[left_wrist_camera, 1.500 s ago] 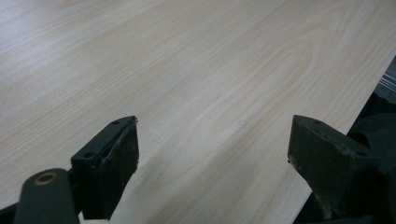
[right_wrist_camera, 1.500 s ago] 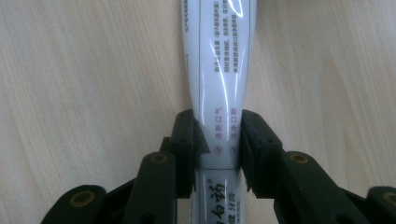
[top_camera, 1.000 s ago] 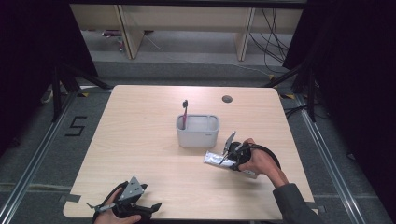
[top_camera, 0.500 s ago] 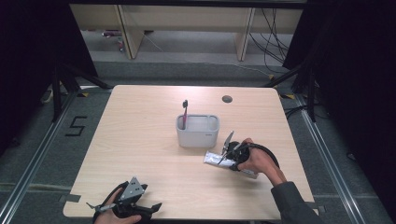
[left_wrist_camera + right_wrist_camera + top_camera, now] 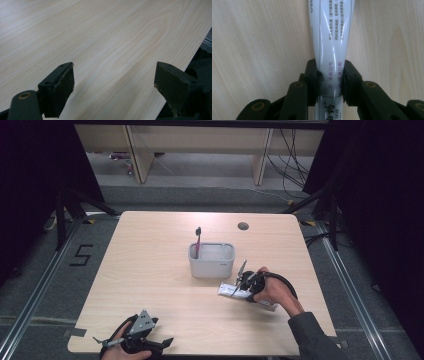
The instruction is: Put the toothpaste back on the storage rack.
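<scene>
- Grasp step: right gripper (image 5: 329,80) clamped on tube (image 5: 332,37), jaws just closed further, pads pinching both sides.
- Tube flat on table (image 5: 150,260), just in front of bin (image 5: 211,260) holding toothbrush (image 5: 198,240).
- Left gripper (image 5: 115,85) parked at near edge, jaws wide, nothing between.
- Next, likely: lift clear, tip upright, lower into bin beside toothbrush without knocking rim.

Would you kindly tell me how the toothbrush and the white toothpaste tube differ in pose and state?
The dark-headed, pink-handled toothbrush stands upright in the grey plastic holder; the white toothpaste tube lies flat on the light wooden table. The toothbrush is free of both grippers; the tube is clamped by the right gripper. The toothbrush is thin, the tube broader. Both are slender, elongated items.
</scene>
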Demonstrator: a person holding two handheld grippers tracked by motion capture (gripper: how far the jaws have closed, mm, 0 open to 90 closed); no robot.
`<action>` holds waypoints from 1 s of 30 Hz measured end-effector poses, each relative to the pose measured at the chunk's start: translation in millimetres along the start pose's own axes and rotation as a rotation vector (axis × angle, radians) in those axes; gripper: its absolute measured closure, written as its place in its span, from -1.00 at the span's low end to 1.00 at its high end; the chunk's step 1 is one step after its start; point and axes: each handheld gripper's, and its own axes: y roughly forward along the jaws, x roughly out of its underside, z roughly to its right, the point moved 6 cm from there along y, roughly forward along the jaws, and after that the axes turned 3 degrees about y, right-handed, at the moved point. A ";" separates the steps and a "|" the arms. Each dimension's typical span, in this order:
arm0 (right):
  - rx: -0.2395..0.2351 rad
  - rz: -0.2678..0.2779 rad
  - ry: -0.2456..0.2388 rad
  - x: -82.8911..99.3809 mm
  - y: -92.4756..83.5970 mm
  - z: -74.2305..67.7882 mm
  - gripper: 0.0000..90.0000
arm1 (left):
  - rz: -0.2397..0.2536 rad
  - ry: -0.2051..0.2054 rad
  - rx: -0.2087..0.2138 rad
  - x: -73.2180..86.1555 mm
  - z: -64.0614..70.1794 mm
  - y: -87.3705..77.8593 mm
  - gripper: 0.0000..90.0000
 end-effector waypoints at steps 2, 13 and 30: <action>0.009 -0.006 -0.005 0.1 0.9 1.3 0.57 | -0.001 0.000 0.002 0.1 0.2 0.0 -0.64; 0.015 -0.031 -0.031 -1.4 -0.5 0.6 0.60 | 0.004 -0.001 0.003 -0.4 0.3 -0.6 -0.64; 0.008 -0.106 0.002 -2.9 -1.1 -3.5 0.60 | 0.005 0.001 0.002 -0.5 0.6 -0.4 -0.64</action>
